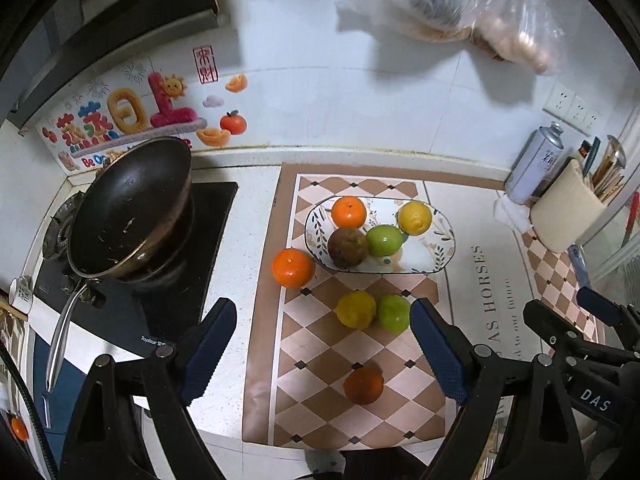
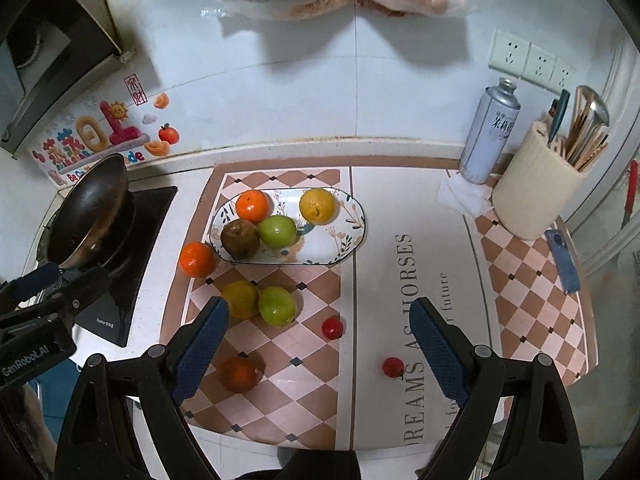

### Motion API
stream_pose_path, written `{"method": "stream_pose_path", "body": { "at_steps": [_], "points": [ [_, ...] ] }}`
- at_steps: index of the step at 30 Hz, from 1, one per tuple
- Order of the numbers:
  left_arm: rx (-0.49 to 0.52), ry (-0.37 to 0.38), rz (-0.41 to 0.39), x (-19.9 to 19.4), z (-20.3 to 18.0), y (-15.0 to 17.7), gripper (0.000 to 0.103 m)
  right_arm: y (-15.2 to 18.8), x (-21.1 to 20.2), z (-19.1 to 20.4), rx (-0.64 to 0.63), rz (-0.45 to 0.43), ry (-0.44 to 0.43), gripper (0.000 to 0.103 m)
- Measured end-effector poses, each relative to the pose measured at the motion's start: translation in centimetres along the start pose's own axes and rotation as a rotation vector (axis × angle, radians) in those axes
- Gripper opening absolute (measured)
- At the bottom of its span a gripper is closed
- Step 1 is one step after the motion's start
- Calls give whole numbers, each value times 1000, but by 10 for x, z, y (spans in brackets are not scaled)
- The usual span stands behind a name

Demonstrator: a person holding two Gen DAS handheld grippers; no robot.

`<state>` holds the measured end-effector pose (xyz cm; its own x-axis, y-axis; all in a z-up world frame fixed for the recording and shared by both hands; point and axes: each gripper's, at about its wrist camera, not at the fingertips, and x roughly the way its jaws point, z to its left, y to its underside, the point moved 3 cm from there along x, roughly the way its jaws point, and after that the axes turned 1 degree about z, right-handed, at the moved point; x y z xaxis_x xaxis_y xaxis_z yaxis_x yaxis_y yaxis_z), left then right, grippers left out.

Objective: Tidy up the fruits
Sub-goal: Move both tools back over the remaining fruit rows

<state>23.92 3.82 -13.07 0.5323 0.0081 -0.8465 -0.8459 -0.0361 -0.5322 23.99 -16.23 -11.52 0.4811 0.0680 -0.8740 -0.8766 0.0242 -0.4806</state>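
The oval plate [image 2: 352, 236] sits on the checkered mat [image 2: 304, 392] toward the wall side of the desk [image 2: 192, 216] and holds four fruits: an orange [image 2: 252, 205], a yellow citrus [image 2: 317, 206], a green fruit [image 2: 277, 231] and a brown pear-like fruit [image 2: 240, 238]. The right half of the plate is bare, so room remains. Still outside it: a second orange [image 2: 197, 259] just beside the plate's left end, touching or nearly so; a yellow fruit [image 2: 240, 299] and a green one [image 2: 277, 306] side by side in front of the plate; a darker orange [image 2: 239, 374] nearer the front edge; and two small red fruits [image 2: 332, 328] [image 2: 393, 367] to the plate's front right. By my judgement the task is under half done. Both claws are spread and empty, the left claw [image 1: 322, 354] above the loose yellow-green pair, the right claw [image 2: 318, 350] above the small red fruits. Left of the plate, the wok [image 2: 92, 208] on the hob crowds the approach; to the right, a spray can [image 2: 489, 132] and utensil holder [image 2: 536, 192] stand well apart. The mat's front border lies near the desk edge.
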Motion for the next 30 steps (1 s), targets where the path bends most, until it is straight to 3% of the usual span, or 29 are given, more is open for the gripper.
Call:
{"method": "stream_pose_path", "body": {
  "at_steps": [9,14,16,17,18,22,26,30],
  "points": [
    [6,-4,-28,-14,4,7,89,8,-17,3,16,-23,-16,94],
    [-15,-4,-32,-9,10,3,89,5,-3,4,32,-3,-61,94],
    [-27,-14,-6,3,16,0,90,5,15,4,38,35,-95,94],
    [-33,-27,10,10,21,-1,100,4,24,5,42,54,-114,94],
    [-42,-47,26,19,27,-3,102,6,40,5,52,93,-135,94],
    [-83,-122,87,57,54,-3,102,11,96,10,64,187,-182,94],
    [-119,-171,178,104,77,-2,102,19,159,14,57,280,-174,93],
    [-165,-144,275,152,89,-3,102,29,215,15,38,361,-169,85]
  ]
}}
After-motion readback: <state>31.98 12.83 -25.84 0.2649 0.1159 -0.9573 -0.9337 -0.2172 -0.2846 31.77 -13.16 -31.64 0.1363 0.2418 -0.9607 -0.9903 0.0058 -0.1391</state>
